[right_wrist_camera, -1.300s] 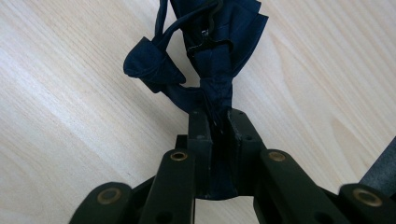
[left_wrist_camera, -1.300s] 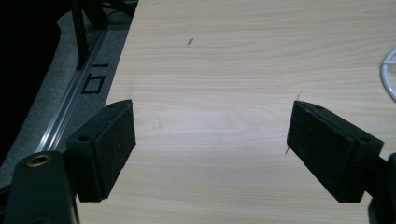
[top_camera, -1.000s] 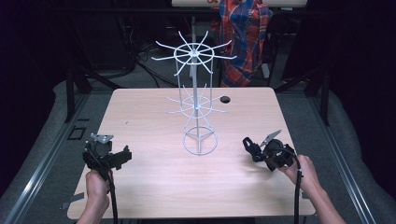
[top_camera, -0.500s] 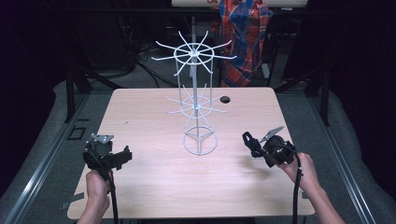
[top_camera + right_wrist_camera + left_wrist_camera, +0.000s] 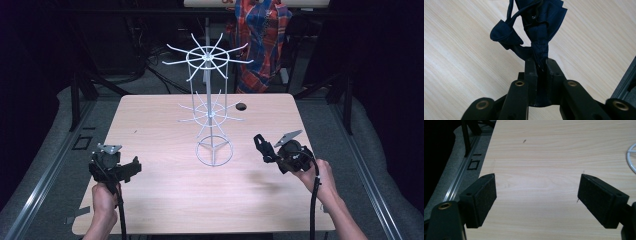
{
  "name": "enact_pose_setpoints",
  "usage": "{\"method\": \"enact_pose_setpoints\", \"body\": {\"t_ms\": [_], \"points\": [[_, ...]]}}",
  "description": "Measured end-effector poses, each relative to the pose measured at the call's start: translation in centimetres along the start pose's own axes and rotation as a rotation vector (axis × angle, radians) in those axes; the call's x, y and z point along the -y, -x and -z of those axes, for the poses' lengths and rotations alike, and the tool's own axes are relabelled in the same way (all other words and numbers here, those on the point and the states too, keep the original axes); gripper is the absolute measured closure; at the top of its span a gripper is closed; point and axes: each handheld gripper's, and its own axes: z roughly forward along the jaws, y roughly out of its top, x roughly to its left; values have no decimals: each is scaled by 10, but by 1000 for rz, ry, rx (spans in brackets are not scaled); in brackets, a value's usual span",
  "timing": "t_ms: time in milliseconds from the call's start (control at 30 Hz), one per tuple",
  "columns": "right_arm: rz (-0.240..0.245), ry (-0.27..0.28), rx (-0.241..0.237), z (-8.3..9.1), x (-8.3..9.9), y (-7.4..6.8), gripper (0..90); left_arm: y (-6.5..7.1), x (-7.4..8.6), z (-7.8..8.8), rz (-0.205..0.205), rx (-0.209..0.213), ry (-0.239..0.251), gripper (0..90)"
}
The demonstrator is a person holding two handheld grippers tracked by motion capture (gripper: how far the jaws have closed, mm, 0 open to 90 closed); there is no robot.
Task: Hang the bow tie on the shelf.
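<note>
The right gripper (image 5: 541, 67) pinched a dark blue fabric item (image 5: 535, 27), seemingly bound for the wire rack (image 5: 212, 107) to its left, while the left gripper (image 5: 536, 197) gaped empty

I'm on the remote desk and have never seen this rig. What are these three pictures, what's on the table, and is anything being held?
A person stands at a wooden table, a hand-held gripper in each hand. The high view looks down from above their side. The left hand-held gripper hangs over the near left of the table; its own view shows both jaws wide apart over bare wood. The right hand-held gripper is at the near right; its view shows the jaws shut on a dark blue fabric piece with a cord. A white wire rack with spoke arms stands mid-table, and beyond it is a small dark hole.
</note>
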Motion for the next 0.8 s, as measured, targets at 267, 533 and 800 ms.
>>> {"method": "enact_pose_setpoints", "body": {"t_ms": [267, 533, 800], "points": [[-9, 29, -4, 3, -4, 1, 812, 1, 0, -1, 1, -4, 2, 158], [-1, 48, -11, 6, -14, -2, 812, 2, 1, -1, -10, -3, 0, 158], [3, 77, -13, 9, -24, -4, 812, 2, 1, -1, -9, -1, -2, 158]]}}
